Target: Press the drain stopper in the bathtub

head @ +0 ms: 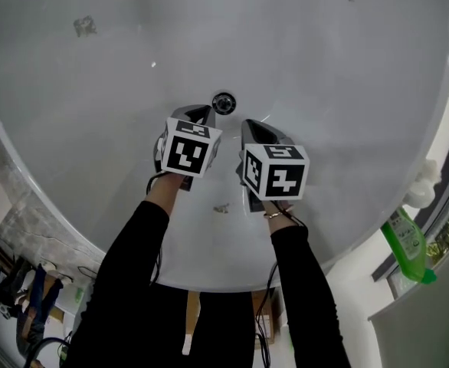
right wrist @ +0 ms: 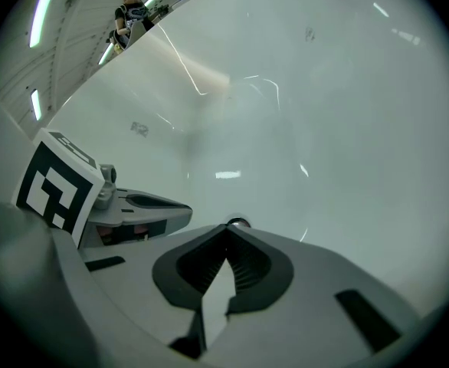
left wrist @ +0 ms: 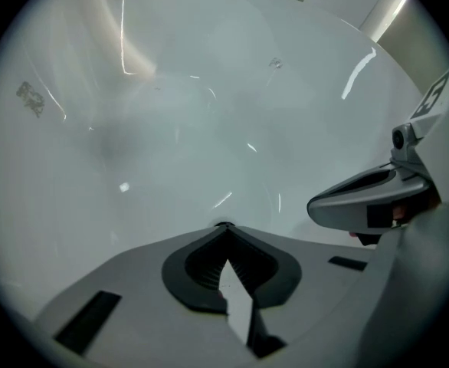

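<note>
The round chrome drain stopper (head: 224, 103) sits in the floor of the white bathtub (head: 324, 67). My left gripper (head: 204, 114) is shut with nothing in it, its tips just short of the stopper on the near left. My right gripper (head: 249, 126) is also shut and empty, a little to the stopper's near right. In the right gripper view the stopper (right wrist: 238, 222) peeks over the closed tips of the right gripper (right wrist: 227, 230), with the left gripper (right wrist: 144, 209) alongside. In the left gripper view the closed left gripper (left wrist: 224, 228) hides nearly all of the stopper.
The tub's curved rim (head: 25, 167) runs around the near side. A green bottle (head: 407, 244) and a white fixture (head: 424, 184) stand on the ledge at the right. Small marks (head: 84, 27) dot the tub floor. A person (right wrist: 132, 6) stands far beyond the rim.
</note>
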### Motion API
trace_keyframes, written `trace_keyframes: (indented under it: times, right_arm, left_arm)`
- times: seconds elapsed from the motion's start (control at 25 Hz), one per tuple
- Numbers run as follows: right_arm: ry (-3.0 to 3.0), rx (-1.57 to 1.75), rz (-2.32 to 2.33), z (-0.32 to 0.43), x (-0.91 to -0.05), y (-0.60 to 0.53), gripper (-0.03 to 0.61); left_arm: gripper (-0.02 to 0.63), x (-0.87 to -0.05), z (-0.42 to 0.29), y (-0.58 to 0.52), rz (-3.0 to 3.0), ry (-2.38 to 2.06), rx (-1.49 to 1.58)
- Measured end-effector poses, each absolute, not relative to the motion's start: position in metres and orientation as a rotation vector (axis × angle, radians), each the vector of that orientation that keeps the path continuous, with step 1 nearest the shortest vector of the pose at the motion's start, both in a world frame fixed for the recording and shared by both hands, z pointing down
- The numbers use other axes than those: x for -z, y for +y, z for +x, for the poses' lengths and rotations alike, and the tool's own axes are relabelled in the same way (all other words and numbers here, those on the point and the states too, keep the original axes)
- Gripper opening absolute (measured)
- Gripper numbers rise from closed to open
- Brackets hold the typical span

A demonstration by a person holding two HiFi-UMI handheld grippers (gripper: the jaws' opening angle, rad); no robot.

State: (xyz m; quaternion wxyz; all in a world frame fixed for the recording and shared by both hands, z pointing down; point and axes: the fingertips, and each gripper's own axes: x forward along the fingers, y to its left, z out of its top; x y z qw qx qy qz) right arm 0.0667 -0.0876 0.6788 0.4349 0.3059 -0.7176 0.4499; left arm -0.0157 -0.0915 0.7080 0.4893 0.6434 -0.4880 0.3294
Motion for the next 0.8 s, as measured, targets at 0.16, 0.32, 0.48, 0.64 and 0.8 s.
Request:
trace_keyframes:
  times: [0.16,0.32,0.48,0.64,0.8]
  right_arm:
    - [-1.786,-1.116,0.769,0.068,-0.67,-0.087,0.002]
    - [-1.791,-1.121,0.768,0.066,-0.661,-0.083,0.002]
    - [-1.797,-1.113,0.763,0.066,-0.651,-0.08,0.002]
    - [-1.793,-1.107,0.775,0.067,-0.64,-0.077,0.002]
    - [-1.785,-1.1,0.788,0.068,-0.628,-0.073,0.002]
  left_arm:
    - [0.005,-0.688,-0.02,-0.092,1.575,-1.199,-0.788]
    - [0.005,-0.671,-0.027,-0.09,1.583,-1.212,-0.775]
    - [0.005,-0.655,-0.031,-0.088,1.584,-1.222,-0.765]
    - [0.005,-0.638,-0.032,-0.086,1.587,-1.224,-0.754]
    - [0.005,-0.622,-0.034,-0.086,1.605,-1.225,-0.742]
